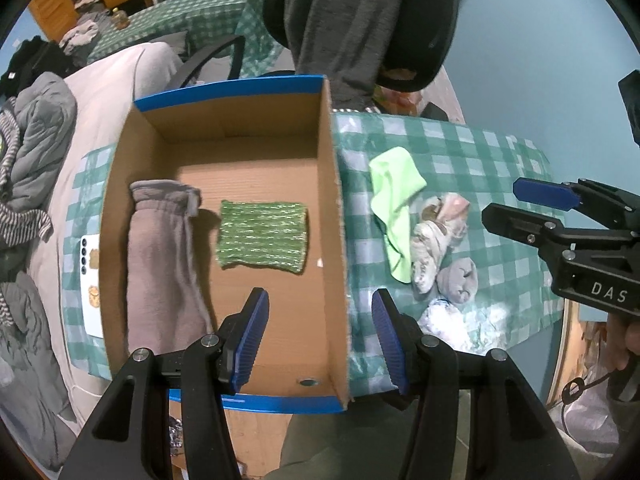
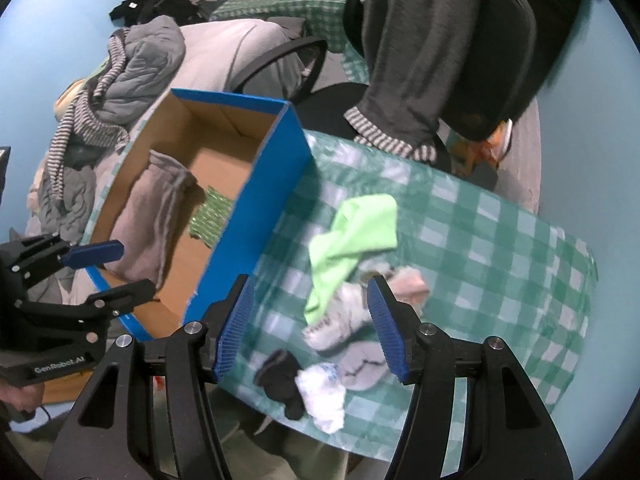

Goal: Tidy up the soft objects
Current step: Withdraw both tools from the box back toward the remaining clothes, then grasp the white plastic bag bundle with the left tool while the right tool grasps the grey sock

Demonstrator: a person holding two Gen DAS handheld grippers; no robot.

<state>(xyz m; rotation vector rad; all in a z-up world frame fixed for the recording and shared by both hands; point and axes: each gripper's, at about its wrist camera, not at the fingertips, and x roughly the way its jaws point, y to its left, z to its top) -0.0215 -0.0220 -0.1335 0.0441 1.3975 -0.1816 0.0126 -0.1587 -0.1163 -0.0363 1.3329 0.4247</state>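
A cardboard box with blue outer walls point(image 1: 336, 216) point(image 2: 256, 204) stands on the checked table. In it lie a folded grey garment point(image 1: 164, 264) point(image 2: 148, 216) and a green knitted cloth point(image 1: 264, 236) point(image 2: 210, 216). To its right on the table lie a lime-green cloth point(image 1: 394, 200) point(image 2: 352, 236), a patterned white sock bundle point(image 1: 434, 240) point(image 2: 344, 316), a grey rolled sock point(image 1: 460, 280) point(image 2: 362, 364), a white bundle point(image 1: 444, 318) point(image 2: 322, 398) and a black sock point(image 2: 282, 380). My left gripper point(image 1: 320, 340) point(image 2: 108, 268) is open and empty over the box's right wall. My right gripper point(image 2: 310, 326) point(image 1: 516, 202) is open and empty above the sock pile.
The green checked tablecloth point(image 2: 480, 248) covers the table, whose edge is close in front. A phone point(image 1: 90, 280) lies left of the box. A black chair with a grey garment over it point(image 2: 420, 52) stands behind the table. Piled clothes point(image 2: 120, 80) lie on a bed at the left.
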